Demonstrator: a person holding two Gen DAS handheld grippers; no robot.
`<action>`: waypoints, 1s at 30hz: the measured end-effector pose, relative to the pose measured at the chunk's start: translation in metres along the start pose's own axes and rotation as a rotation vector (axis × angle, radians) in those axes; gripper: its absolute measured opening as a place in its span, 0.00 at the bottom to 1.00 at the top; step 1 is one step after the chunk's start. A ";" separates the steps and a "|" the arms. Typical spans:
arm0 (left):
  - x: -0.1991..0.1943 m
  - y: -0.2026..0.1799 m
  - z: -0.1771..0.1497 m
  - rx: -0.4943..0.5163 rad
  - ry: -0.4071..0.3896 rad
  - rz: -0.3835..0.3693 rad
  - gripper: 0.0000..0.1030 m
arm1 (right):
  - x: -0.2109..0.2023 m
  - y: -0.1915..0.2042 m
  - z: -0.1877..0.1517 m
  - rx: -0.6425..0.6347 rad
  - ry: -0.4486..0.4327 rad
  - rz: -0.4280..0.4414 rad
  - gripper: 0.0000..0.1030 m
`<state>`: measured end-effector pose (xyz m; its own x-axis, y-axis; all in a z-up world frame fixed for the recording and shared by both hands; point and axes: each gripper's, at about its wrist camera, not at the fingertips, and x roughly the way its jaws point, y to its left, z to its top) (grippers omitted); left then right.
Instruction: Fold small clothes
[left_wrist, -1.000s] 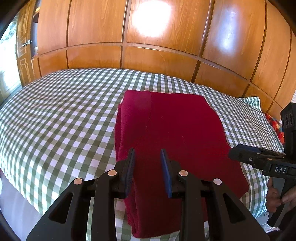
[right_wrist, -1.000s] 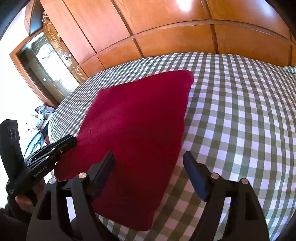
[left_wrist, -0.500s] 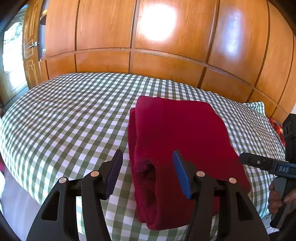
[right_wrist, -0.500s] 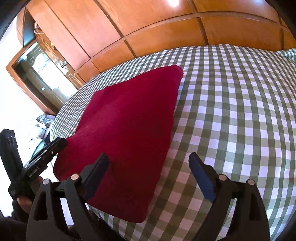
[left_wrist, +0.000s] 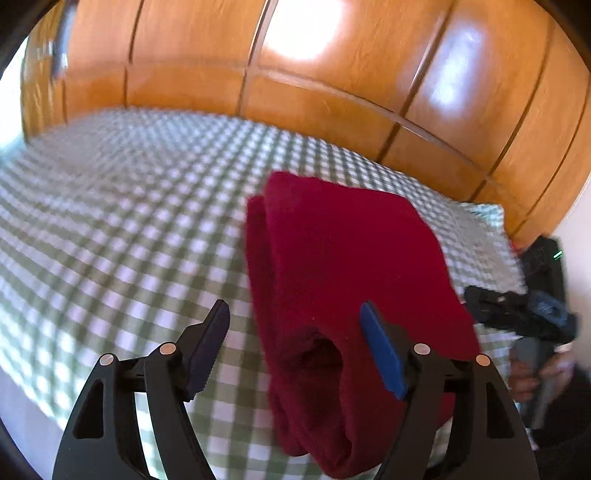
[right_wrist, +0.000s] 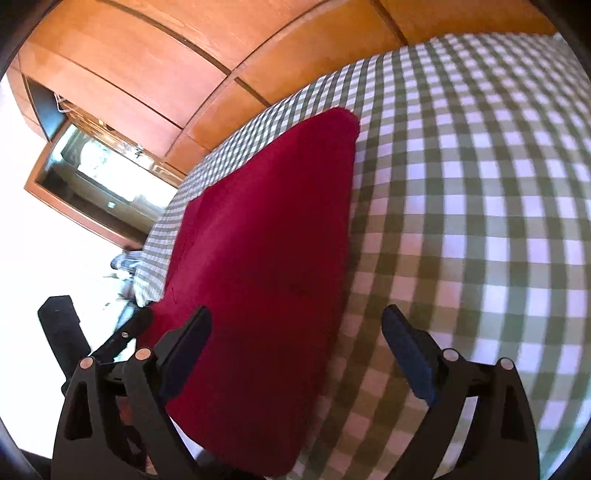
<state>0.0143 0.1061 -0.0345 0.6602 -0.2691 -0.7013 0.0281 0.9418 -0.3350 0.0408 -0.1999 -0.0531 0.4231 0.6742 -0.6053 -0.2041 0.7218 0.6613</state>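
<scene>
Garment (left_wrist: 343, 266) — one, red, folded on the checked bed (left_wrist: 122, 206) — both tongs (left_wrist: 295, 347) (right_wrist: 295, 358) spread, gripping nothing.

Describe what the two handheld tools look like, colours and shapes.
Both are black plastic. The left tool and right tool each have two curved arms with triangular cutouts, round copper-coloured rivets and flat blue fingertip pads. No cables or sleeves show.

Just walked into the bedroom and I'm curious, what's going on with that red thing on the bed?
A person is folding a small red garment on the green checked bedspread, with a handheld gripper in each hand. The garment lies folded into a layered stack near the bed's edge. Both the left gripper and the right gripper are open and hold nothing, poised above its near end.
</scene>
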 end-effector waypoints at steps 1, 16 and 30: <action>0.005 0.006 0.002 -0.029 0.019 -0.023 0.70 | 0.003 -0.001 0.003 0.009 0.008 0.011 0.90; 0.066 0.041 0.004 -0.204 0.145 -0.409 0.40 | 0.033 0.020 0.007 -0.080 0.082 0.095 0.51; 0.096 -0.102 0.041 -0.006 0.188 -0.630 0.34 | -0.110 -0.012 0.000 -0.102 -0.197 -0.029 0.42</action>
<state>0.1054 -0.0079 -0.0418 0.3766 -0.7996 -0.4677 0.3621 0.5918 -0.7202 -0.0031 -0.2829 0.0061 0.5925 0.6164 -0.5186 -0.2734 0.7595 0.5903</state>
